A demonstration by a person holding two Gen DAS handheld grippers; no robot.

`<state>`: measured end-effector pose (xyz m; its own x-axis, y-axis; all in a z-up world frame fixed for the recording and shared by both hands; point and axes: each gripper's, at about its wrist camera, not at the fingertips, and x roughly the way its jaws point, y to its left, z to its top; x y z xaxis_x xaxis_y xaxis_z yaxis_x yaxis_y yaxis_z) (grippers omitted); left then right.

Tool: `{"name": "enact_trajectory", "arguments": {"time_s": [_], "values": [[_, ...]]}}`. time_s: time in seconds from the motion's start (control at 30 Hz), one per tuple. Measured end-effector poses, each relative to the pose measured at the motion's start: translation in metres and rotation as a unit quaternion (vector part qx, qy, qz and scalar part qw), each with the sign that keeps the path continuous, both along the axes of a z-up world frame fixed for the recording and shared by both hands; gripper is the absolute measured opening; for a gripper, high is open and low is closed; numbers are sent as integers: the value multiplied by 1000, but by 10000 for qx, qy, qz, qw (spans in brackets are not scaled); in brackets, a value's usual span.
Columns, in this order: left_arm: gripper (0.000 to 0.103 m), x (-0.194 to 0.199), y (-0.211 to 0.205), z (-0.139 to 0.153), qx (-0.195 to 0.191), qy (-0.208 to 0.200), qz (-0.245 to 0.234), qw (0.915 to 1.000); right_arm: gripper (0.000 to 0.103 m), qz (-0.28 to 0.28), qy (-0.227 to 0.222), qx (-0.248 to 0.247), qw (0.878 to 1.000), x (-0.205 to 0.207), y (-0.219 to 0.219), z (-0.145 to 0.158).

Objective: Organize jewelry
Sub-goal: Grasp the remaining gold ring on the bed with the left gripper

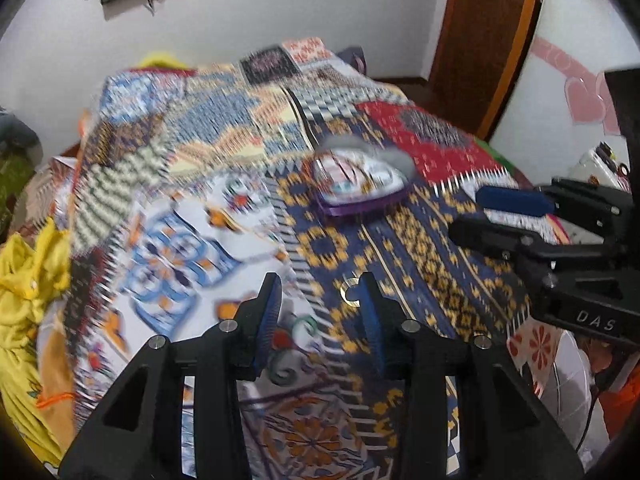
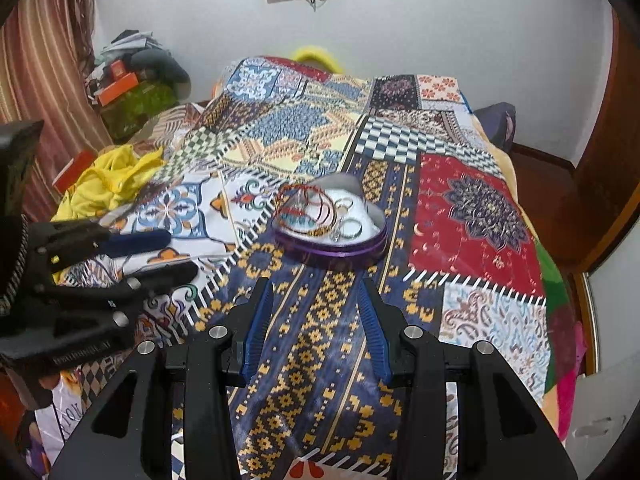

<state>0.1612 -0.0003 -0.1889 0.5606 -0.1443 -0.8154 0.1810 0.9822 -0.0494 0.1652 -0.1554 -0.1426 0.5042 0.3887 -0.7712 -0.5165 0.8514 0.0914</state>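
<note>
**Going for the loose ring on the bed**

The left tool [image 1: 318,296] is hovering with its fingers apart and empty; a small ring [image 1: 349,292] is lying on the patchwork bedspread [image 2: 476,216] just beside its right fingertip. The right tool [image 2: 314,300] is also waiting spread and empty, short of the purple heart-shaped box [image 2: 332,254] of bangles. Best to centre over the ring, press low, then close slowly.

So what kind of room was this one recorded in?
Most likely a bedroom in a home. The work surface is a bed under a patchwork bedspread, a wooden door stands beside it, and yellow clothing lies at the edge. A purple jewelry box sits on the spread.
</note>
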Motion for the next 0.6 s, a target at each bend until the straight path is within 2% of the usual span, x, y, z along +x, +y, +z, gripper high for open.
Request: {"name": "enact_trajectory", "arguments": {"time_s": [0.2, 0.37, 0.53, 0.6], "values": [[39, 6, -18, -25, -26, 273, -219, 9994, 40, -67, 61, -33, 10000, 0, -4, -7], [39, 17, -23, -35, -225, 434, -248, 9985, 40, -125, 134, -35, 9998, 5, -8, -11], [39, 20, -25, -41, -255, 401, -209, 9987, 40, -139, 173, -6, 9998, 7, -10, -15], [32, 21, -27, -41, -191, 347, -185, 9990, 40, -143, 186, -3, 9997, 8, -10, -16]]}}
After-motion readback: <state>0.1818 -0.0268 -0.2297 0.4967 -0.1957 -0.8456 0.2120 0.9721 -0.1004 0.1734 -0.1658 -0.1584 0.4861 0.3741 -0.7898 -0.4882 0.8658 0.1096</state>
